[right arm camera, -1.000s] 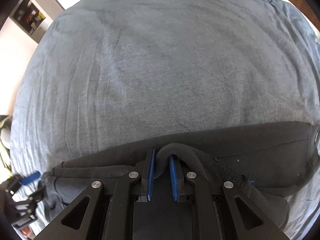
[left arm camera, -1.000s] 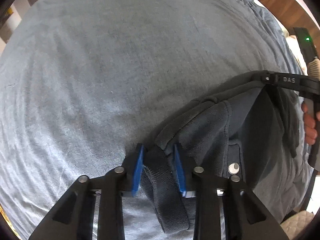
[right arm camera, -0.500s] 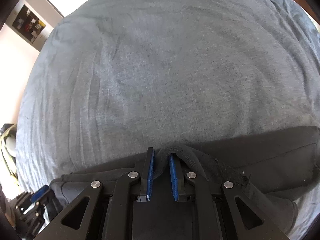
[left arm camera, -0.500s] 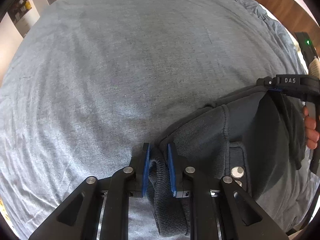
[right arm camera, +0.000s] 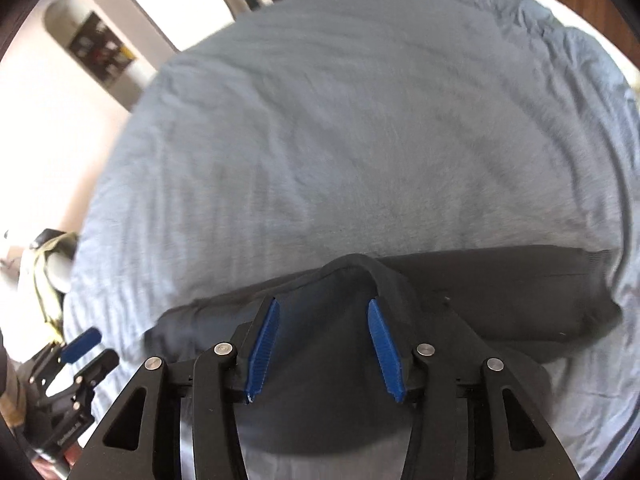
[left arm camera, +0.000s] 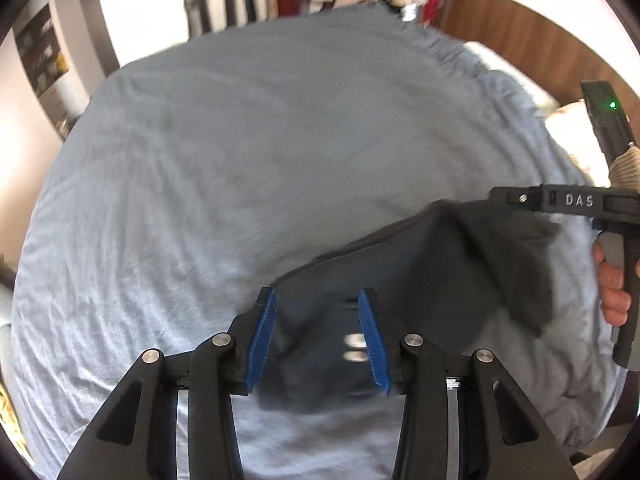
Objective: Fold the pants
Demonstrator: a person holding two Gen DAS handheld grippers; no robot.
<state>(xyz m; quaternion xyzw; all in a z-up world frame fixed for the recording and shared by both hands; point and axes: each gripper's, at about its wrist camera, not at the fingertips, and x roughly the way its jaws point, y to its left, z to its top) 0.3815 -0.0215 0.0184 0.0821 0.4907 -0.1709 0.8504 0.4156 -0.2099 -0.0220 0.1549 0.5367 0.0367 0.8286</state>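
Dark grey pants (left arm camera: pixel 420 280) lie folded on the grey-blue bedspread (left arm camera: pixel 240 160). In the left wrist view my left gripper (left arm camera: pixel 318 336) is open, its blue pads apart above the near end of the pants with the blurred buttons between them. In the right wrist view my right gripper (right arm camera: pixel 324 344) is open above the pants (right arm camera: pixel 480 300), which show a small raised fold of cloth at their far edge. The right gripper also shows at the right of the left wrist view (left arm camera: pixel 560 200), and the left gripper at the lower left of the right wrist view (right arm camera: pixel 76 356).
The bedspread (right arm camera: pixel 320 140) covers the bed beyond the pants. A wooden headboard (left arm camera: pixel 520 40) stands at the far right. A white wall with a dark frame (right arm camera: pixel 100 48) is at the left. Yellow-green cloth (right arm camera: pixel 48 272) lies off the bed's left edge.
Both grippers have opened and let go of the pants' waistband. Both have lifted and tilted up, so more of the room shows. The pants now lie on the bed.
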